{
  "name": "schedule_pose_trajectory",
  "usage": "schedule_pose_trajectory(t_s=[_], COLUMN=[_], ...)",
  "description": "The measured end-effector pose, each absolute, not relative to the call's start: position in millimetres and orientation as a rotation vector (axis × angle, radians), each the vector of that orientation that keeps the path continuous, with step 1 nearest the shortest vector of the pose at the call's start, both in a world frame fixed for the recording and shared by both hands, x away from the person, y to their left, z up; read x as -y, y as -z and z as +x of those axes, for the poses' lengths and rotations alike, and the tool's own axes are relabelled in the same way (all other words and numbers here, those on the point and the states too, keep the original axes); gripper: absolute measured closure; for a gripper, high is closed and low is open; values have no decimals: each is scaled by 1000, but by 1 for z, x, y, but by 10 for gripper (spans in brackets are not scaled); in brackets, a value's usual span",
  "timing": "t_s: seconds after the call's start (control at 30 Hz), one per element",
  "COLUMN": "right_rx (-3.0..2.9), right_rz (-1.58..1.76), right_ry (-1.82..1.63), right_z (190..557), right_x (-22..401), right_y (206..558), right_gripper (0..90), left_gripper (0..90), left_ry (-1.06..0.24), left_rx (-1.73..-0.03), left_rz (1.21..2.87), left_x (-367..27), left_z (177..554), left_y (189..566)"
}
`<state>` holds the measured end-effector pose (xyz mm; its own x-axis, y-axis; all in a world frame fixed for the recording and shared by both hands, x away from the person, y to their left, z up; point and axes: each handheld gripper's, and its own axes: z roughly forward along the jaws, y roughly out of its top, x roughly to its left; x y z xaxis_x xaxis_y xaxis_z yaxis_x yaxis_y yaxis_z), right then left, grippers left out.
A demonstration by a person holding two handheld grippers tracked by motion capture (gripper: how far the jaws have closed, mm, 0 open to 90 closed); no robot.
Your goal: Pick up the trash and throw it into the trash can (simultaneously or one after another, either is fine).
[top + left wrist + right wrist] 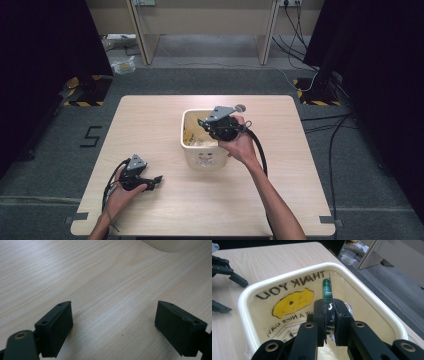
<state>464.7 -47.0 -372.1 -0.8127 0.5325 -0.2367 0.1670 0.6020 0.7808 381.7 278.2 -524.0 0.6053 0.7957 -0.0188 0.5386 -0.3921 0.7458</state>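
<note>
right gripper [329,315], seen along its own two black jaws in the right gripper view, is pinched nearly closed on a small green item sealed in a clear plastic blister pack [327,290]; the pads press on the pack from both sides and the green part sticks out past the jaw tips toward 12 o'clock. what the green item is exactly i cannot tell. it hangs over the open mouth of a cream plastic waste bin with a rounded square rim [287,273], above a plastic bag liner printed with a yellow smiley and the words "thank you" [293,301].

in the high view the right gripper [207,125] is held over the bin [202,157], with the person's right hand [239,145] wrapped around its body at the bin's 3 o'clock edge. the bin stands near the middle of the light wooden table [150,120].

left gripper [156,179] sits at about 8 o'clock from the bin, well apart from it, low over the table in the person's left hand [122,192]. in the left gripper view its jaws stand wide apart with bare wood between them, gripping nothing; the bin's pale base [167,245] shows at 1 o'clock.
</note>
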Motion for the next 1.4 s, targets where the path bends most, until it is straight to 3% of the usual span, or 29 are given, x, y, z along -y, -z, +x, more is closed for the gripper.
schedule_pose_trajectory(t_s=[0.4, 0.53, 0.63, 0.83, 1.4], right_rx=[-2433, -2453, -2436, -2368, -2175], right_rz=[565, 570, 604, 648, 860], right_ry=[-1074, -1079, -1089, -1126, -1134], right_z=[467, 467, 468, 464, 469], right_x=[42, 41, 42, 49, 112], right_y=[379, 382, 383, 371, 348], right_gripper=[810, 750, 623, 518, 449], left_gripper=[139, 139, 139, 139, 139], left_ry=[-446, -446, -447, -446, -446], left_rx=[-1049, -1049, -1049, -1049, -1049], left_rz=[2093, 2094, 2095, 2094, 2094], left_x=[-278, -278, -278, -278, -278], left_z=[382, 382, 382, 382, 382], left_y=[524, 524, 524, 524, 524])
